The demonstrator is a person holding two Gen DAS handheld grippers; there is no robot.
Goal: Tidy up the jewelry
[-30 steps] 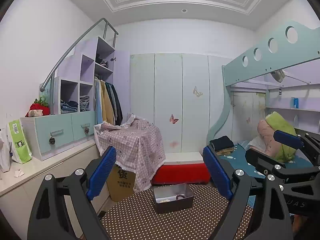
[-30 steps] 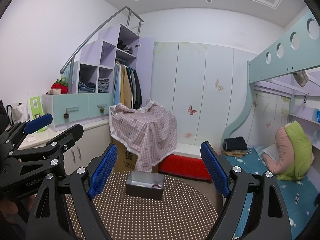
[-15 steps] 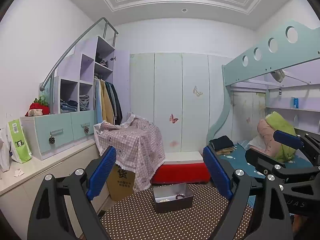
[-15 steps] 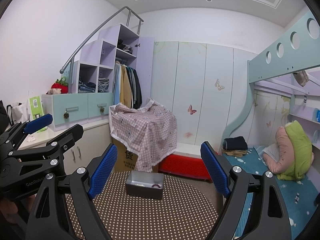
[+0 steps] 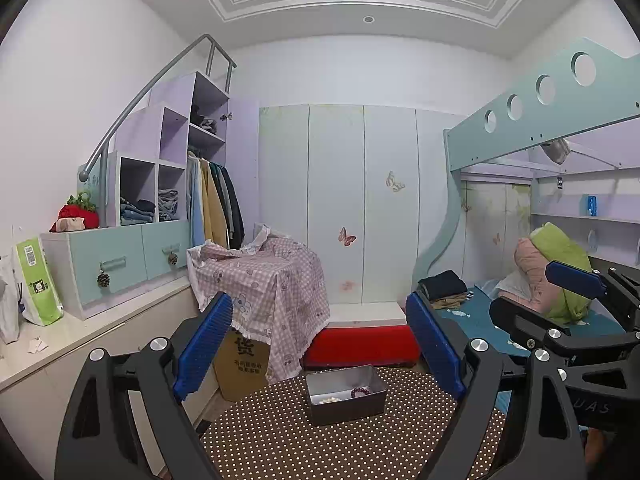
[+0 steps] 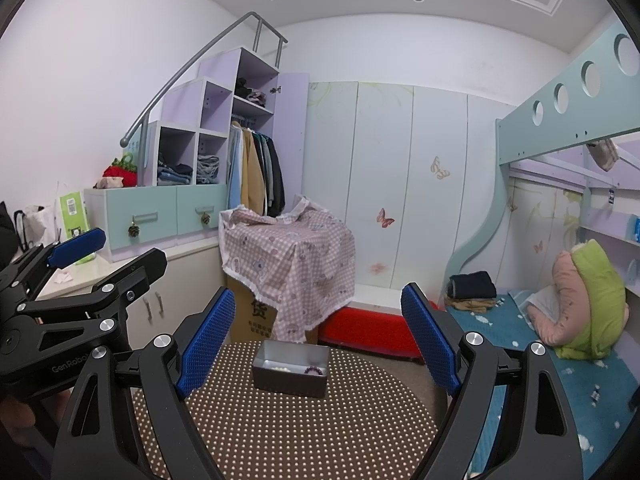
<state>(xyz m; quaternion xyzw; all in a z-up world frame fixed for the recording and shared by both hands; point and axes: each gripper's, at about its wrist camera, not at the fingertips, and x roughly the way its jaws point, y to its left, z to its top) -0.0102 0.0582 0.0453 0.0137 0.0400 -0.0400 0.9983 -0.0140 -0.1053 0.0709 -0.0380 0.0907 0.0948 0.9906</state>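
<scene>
A grey metal box point(image 5: 346, 404) point(image 6: 290, 380) stands on a round brown table with white dots point(image 5: 320, 440) point(image 6: 288, 428). Inside lie a dark purple bead bracelet point(image 5: 361, 392) point(image 6: 313, 370) and a string of white beads point(image 5: 329, 400) point(image 6: 280, 369). My left gripper point(image 5: 320, 344) hangs open above the near side of the table, nothing between its blue pads. My right gripper point(image 6: 318, 340) is open too, just short of the box. Each gripper shows at the edge of the other's view.
A cardboard box under a pink checked cloth point(image 5: 264, 280) stands behind the table, with a red low bench point(image 5: 360, 344) beside it. A white counter point(image 5: 60, 344) with drawers runs along the left. A bunk bed point(image 6: 560, 344) with pillows is on the right.
</scene>
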